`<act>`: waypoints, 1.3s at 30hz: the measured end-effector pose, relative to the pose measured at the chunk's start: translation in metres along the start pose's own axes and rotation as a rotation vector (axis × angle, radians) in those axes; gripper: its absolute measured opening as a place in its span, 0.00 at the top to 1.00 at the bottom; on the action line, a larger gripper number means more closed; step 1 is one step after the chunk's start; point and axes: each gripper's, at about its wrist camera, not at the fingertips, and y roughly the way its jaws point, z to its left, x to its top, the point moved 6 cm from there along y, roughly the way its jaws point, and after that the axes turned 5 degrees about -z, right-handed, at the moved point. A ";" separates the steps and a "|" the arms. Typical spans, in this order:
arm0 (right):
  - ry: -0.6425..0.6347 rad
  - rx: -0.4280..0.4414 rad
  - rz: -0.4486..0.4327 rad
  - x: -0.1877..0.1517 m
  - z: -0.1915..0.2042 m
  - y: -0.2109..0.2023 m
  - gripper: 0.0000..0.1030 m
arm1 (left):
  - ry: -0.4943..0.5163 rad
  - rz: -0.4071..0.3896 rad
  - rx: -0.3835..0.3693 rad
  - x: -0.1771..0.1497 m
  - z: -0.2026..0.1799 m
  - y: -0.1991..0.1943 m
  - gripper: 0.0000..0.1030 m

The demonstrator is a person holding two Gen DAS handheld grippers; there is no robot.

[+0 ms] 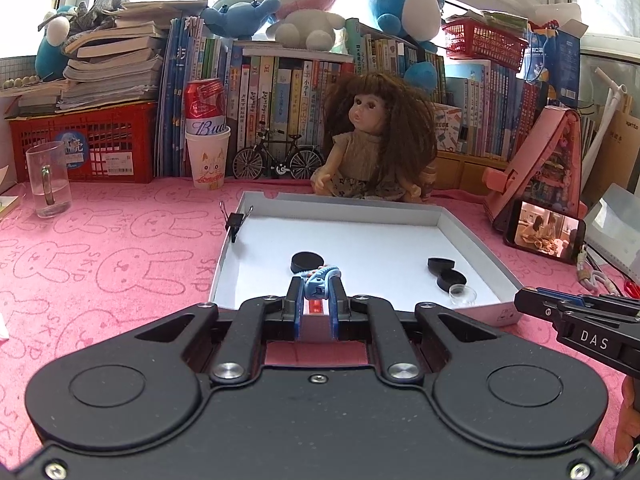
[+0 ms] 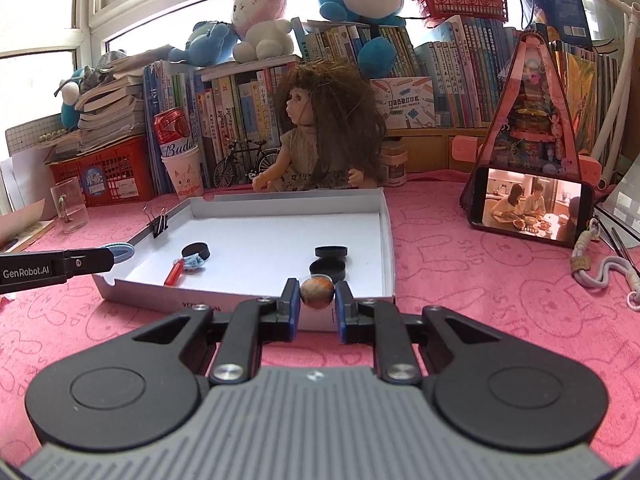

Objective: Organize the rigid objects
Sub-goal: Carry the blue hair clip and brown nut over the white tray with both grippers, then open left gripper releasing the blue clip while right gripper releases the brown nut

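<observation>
A shallow white box tray [image 1: 352, 206] [image 2: 387, 240] lies on the pink rabbit-print cloth. Inside it are three black discs [image 1: 307, 261] [image 1: 439, 265] [image 1: 452, 280], a small clear lid [image 1: 462, 294] and a blue toy with a red handle [image 2: 188, 266] [image 1: 322, 276]. My left gripper [image 1: 319, 294] [image 2: 116, 256] is shut and holds nothing. Its tips are at the tray's near left wall and the toy lies just beyond them. My right gripper [image 2: 317, 294] is shut on an orange-brown ball [image 2: 317, 290] above the tray's near wall.
A black binder clip [image 1: 236, 222] grips the tray's left wall. A doll [image 1: 374, 148] sits behind the tray, a glass mug [image 1: 48, 180] stands far left, and a phone [image 2: 530, 206] leans on the right. A paper cup holding a can [image 1: 208, 156] and books line the back.
</observation>
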 end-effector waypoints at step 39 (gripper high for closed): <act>0.247 0.076 0.223 0.049 -0.038 0.155 0.78 | -0.050 0.150 -0.045 0.037 0.014 0.169 0.89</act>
